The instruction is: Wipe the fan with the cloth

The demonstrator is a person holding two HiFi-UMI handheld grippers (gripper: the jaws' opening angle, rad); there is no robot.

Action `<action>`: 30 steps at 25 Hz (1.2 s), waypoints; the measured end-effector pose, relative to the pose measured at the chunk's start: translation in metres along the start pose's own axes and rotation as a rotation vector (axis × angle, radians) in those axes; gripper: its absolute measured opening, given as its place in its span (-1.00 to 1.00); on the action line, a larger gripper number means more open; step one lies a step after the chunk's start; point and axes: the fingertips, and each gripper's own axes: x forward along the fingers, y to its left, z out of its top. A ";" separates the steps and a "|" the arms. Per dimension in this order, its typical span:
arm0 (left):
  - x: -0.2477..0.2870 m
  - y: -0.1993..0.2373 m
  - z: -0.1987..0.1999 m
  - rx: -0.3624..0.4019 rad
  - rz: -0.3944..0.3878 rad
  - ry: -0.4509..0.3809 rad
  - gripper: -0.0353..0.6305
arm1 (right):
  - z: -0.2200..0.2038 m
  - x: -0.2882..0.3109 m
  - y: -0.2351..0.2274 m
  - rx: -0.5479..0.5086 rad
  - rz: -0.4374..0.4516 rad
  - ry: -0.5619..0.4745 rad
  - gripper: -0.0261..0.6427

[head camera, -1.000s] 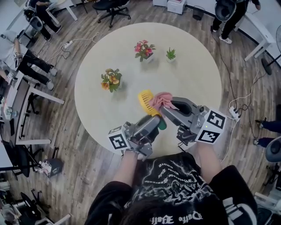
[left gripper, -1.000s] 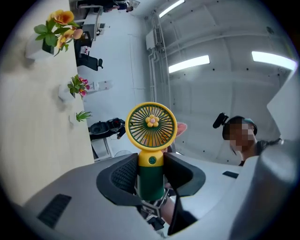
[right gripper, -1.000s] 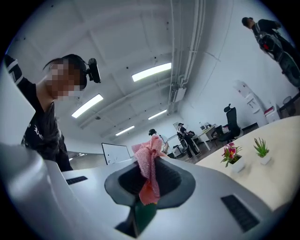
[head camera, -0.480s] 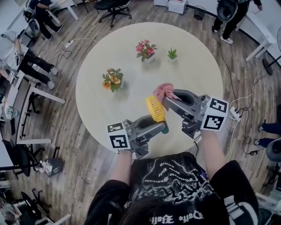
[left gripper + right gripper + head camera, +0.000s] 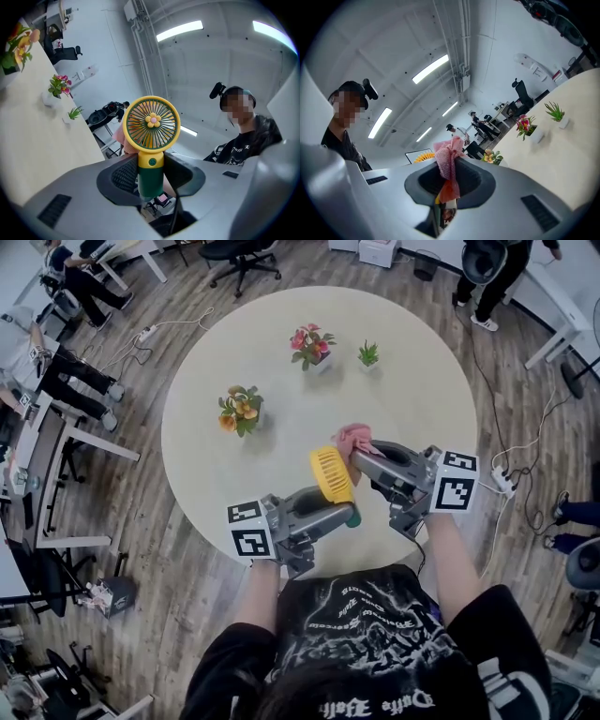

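Left gripper (image 5: 151,178) pinching the green handle of a yellow handheld fan (image 5: 151,123), holding it over the round table's (image 5: 412,381) 6 o'clock edge, right gripper (image 5: 448,180) clamping a pink cloth (image 5: 448,157), cloth sitting just beside the fan head at its 1 o'clock in the head view

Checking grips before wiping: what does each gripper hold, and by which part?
The left gripper holds the fan by its green handle; the right gripper pinches the cloth, bunched, its end poking out.

A round table (image 5: 412,381) fills the centre. On it stand orange flowers (image 5: 239,411) at middle left, with pink flowers (image 5: 309,346) and a small green plant (image 5: 367,356) higher up.
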 end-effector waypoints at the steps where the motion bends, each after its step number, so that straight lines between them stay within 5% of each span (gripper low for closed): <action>1: -0.001 0.002 0.001 0.002 0.007 0.001 -0.33 | -0.002 -0.001 -0.001 0.014 0.005 0.002 -0.78; 12: -0.018 0.009 0.016 -0.013 0.052 -0.077 -0.33 | -0.038 -0.003 0.019 0.087 0.085 0.047 -0.78; 21: -0.015 0.012 -0.003 0.009 0.070 0.024 -0.34 | -0.027 -0.001 0.033 -0.002 0.116 0.005 -0.78; 24: -0.009 0.009 -0.018 0.030 0.070 0.095 -0.34 | -0.023 0.005 0.029 0.005 0.102 0.006 -0.78; 30: -0.011 0.009 -0.025 0.032 0.085 0.111 -0.34 | -0.040 0.005 0.002 0.079 0.022 0.048 -0.78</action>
